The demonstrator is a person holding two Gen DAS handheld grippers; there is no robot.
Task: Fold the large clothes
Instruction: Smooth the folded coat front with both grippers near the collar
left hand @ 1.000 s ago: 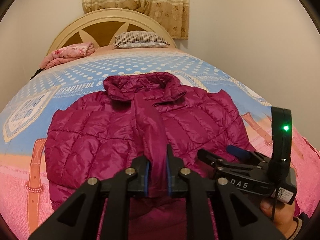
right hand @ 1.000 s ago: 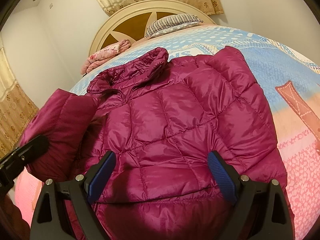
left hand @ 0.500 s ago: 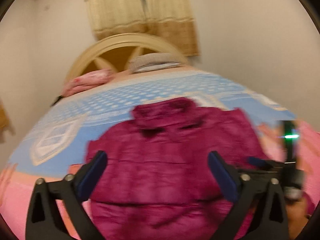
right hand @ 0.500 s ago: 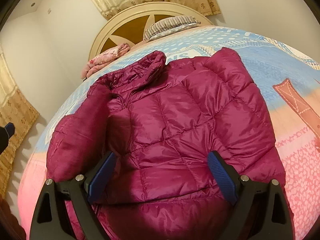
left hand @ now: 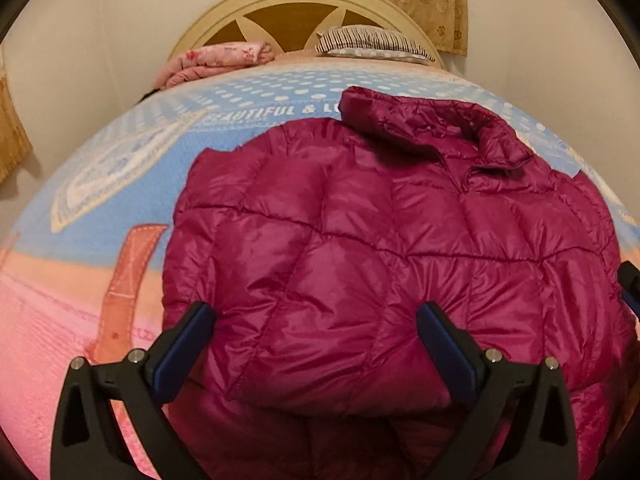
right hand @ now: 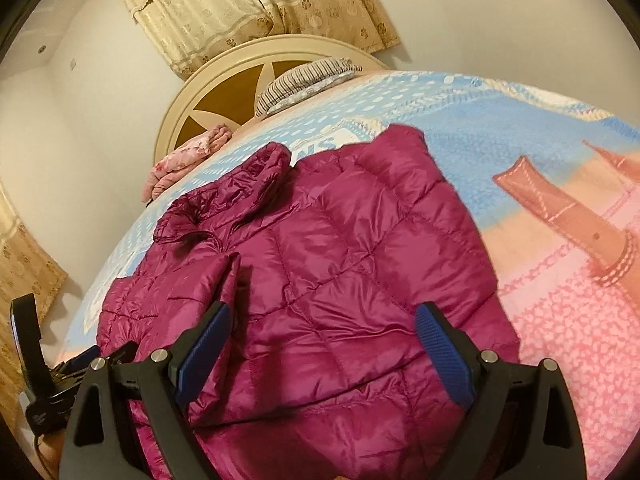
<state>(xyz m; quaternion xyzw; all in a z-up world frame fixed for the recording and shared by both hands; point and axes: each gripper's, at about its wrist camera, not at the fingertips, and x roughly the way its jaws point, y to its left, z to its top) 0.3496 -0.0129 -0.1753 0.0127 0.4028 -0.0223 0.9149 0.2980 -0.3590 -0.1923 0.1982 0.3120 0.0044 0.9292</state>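
Warm, dim indoor light glints softly off the shiny jacket (left hand: 380,260), with sharp focus and fisheye-bent, dark-vignetted edges

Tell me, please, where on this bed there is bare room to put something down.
Free: the blue and pink blanket left of the magenta quilted puffer jacket, and the pink patch on its other side. Crowded: the head end, with a folded pink floral cloth and a striped pillow.
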